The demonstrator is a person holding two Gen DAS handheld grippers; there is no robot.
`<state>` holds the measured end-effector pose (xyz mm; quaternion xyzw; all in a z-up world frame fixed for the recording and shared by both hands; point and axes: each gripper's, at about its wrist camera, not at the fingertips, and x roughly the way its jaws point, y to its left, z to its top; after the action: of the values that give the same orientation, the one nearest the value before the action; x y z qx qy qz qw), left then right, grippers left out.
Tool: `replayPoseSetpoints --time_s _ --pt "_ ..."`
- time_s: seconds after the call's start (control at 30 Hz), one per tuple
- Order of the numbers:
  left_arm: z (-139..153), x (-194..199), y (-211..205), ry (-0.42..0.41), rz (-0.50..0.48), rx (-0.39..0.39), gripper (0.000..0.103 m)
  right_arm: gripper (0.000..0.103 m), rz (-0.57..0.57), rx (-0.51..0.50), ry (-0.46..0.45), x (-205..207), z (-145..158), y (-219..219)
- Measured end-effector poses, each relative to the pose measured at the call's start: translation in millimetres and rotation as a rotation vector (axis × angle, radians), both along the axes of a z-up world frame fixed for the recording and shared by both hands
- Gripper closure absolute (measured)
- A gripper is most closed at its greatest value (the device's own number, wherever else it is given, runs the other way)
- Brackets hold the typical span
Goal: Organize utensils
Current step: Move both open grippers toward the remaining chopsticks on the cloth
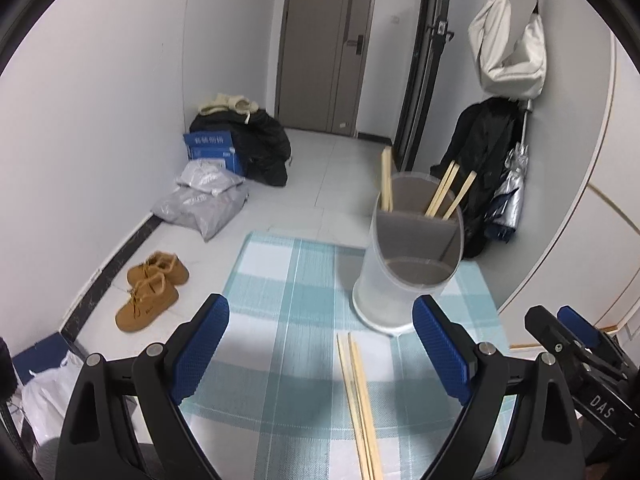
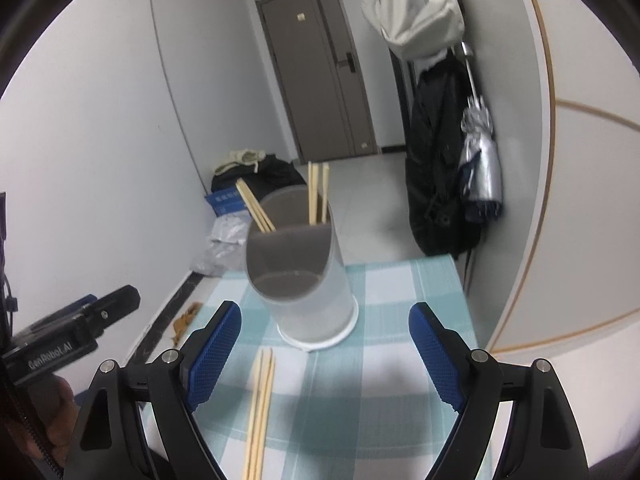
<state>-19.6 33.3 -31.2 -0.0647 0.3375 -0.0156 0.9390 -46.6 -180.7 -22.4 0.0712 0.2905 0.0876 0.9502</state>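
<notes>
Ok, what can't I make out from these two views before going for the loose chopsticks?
- Loose chopsticks: near ends cut off by the bottom edge in both wrist views.
- Holder: how far down the standing chopsticks go, hidden by its frosted wall.
- Table's near edge: hidden behind each gripper's frame.

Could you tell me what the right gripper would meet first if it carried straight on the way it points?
Probably the translucent holder, straight ahead of the open right gripper; the loose chopsticks lie left of centre, though depth is hard to judge.

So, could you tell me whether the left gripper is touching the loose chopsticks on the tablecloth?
Apart. The left wrist view shows the left gripper open, with the loose chopsticks lying between its blue pads; checked tablecloth shows on both sides.
</notes>
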Motion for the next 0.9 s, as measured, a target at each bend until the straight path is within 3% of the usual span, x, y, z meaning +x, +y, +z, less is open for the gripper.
replayPoseSetpoints --time_s 0.17,0.37,0.53,0.77,0.9 --pt "-24 11 8 0.068 0.017 -0.048 0.013 0.017 0.006 -0.038 0.067 9 -24 4" --pt "-49 20 14 0.147 0.022 -0.032 0.013 0.017 0.027 -0.085 0.163 22 -54 19" --pt "-52 27 31 0.184 0.057 -0.068 0.013 0.018 0.074 -0.127 0.239 38 -81 38" --pt "-49 30 56 0.192 0.111 -0.134 0.013 0.032 0.15 -0.152 0.327 55 -109 63" --pt "-51 34 60 0.214 0.139 -0.127 0.013 0.038 0.176 -0.159 0.367 62 -122 71"
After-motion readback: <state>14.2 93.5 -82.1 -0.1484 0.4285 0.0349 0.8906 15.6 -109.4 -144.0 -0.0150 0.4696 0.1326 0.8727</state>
